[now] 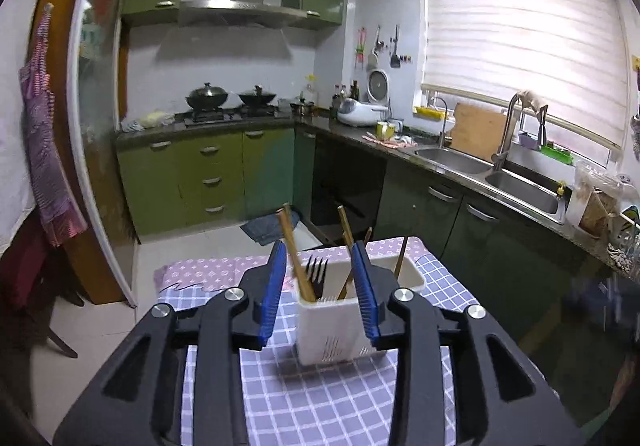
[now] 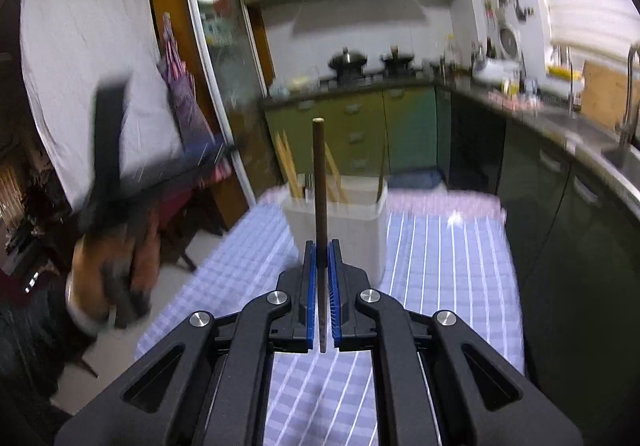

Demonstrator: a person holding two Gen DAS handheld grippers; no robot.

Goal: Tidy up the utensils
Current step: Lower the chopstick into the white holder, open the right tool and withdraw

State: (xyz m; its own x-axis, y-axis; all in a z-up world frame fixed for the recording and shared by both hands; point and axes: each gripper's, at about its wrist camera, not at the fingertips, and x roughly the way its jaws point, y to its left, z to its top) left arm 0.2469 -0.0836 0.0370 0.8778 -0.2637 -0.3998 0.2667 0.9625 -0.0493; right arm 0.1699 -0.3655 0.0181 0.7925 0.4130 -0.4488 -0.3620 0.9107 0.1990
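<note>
In the left wrist view, the left gripper (image 1: 322, 286) sits low in the middle of the frame with its two blue-padded tongs wide apart. Between them stands a white plastic utensil holder with slots in its side (image 1: 340, 320). The pads are just beside the holder's walls, but I cannot tell if they touch. Inside the holder there are light wooden chopsticks (image 1: 294, 254) that lean to the upper left, and a black fork (image 1: 318, 272) with its points up. The holder rests on a table with a purple and white checked cloth (image 1: 320, 406).

In the right wrist view, the right gripper (image 2: 322, 282) is in the lower middle of the frame. Its tongs are pressed together on one dark brown chopstick (image 2: 320, 206), which points straight up. The white holder (image 2: 360, 230) is just past the tips, in the middle of the frame. This view is blurry, so small things are hard to see. At the left edge, a hand (image 2: 104, 278) holds the other tool.

The step now looks like dropping the dark chopstick into the holder. To do it well, hold the box firm with the left tongs so it does not tip. Lift the dark stick over the rim, then aim its low end at a free spot away from the fork. Let go only when the tip is well inside, or it may bounce out onto the cloth.
</note>
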